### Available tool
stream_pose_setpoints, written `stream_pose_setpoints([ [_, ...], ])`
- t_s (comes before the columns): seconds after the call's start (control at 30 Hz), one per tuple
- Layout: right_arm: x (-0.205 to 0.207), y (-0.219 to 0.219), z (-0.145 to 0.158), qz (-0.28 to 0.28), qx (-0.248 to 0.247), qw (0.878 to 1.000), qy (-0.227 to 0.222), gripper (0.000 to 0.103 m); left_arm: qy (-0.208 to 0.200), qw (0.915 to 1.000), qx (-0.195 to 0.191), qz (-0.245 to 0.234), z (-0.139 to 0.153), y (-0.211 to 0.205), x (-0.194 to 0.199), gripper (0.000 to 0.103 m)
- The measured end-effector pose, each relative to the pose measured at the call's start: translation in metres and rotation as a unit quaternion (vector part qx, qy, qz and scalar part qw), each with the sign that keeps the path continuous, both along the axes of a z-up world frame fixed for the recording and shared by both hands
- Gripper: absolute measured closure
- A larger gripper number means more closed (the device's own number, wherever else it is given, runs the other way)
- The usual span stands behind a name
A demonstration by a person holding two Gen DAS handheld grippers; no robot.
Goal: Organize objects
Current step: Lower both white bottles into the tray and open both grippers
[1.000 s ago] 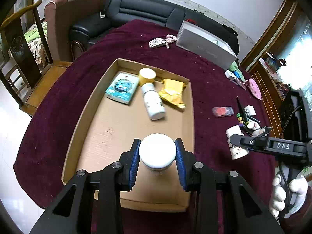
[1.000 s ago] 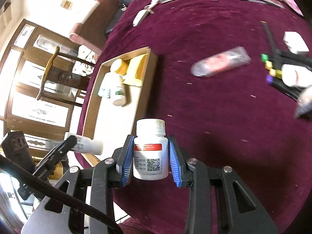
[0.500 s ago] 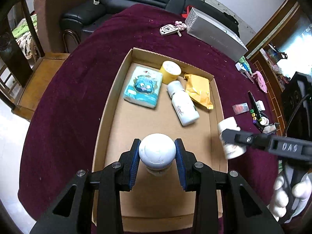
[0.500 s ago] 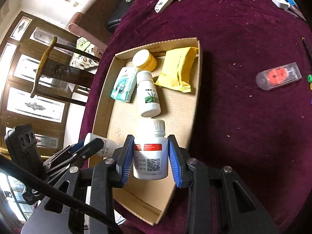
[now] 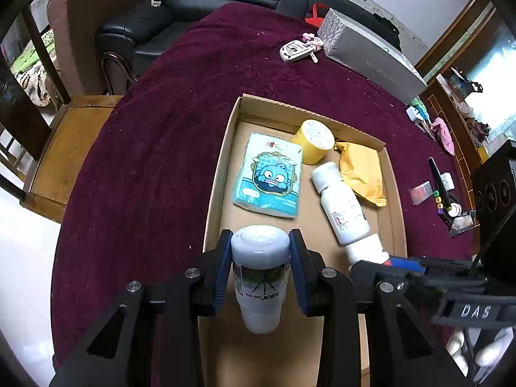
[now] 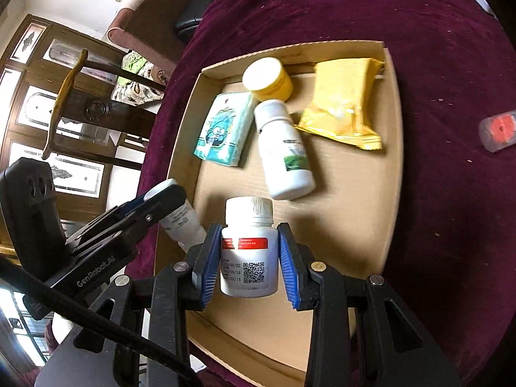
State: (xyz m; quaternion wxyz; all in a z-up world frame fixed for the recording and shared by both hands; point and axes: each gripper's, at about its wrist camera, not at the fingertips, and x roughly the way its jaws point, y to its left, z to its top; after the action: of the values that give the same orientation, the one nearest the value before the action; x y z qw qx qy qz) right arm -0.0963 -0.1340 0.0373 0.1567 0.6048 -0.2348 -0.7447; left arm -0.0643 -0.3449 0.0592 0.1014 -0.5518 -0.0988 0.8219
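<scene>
Two hand-held grippers hang over a cardboard tray on a maroon tablecloth, each carrying a bottle. The left gripper is clamped on a white bottle with a rounded cap, its blue pads pressed to both sides; the bottle sits above the tray's near left part, close to the left wall. The right gripper is clamped on a white pill bottle bearing a red band and a QR code, cap pointing away from the camera, above the tray's near half.

Inside the tray, toward its far end, a blue tissue pack lies flat near the left wall. A yellow jar stands by the far wall, just beside the pack's far right corner. A yellow packet lies in the far right corner. Another white bottle lies on its side between the pack and the packet, cap toward the jar.

On the cloth beyond the tray's far edge lie a key fob and a long grey box. Small clutter, including a clear packet with red contents, lies right of the tray. A black sofa stands past the table's far edge.
</scene>
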Motion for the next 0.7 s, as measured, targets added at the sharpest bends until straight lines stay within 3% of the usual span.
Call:
stream_pose_setpoints([
  [0.7,-0.027,-0.016,-0.025,-0.016,0.008,1.0,-0.009,0.07,-0.014,0.9998,0.016,0.002,-0.018,0.0,-0.024,0.073],
])
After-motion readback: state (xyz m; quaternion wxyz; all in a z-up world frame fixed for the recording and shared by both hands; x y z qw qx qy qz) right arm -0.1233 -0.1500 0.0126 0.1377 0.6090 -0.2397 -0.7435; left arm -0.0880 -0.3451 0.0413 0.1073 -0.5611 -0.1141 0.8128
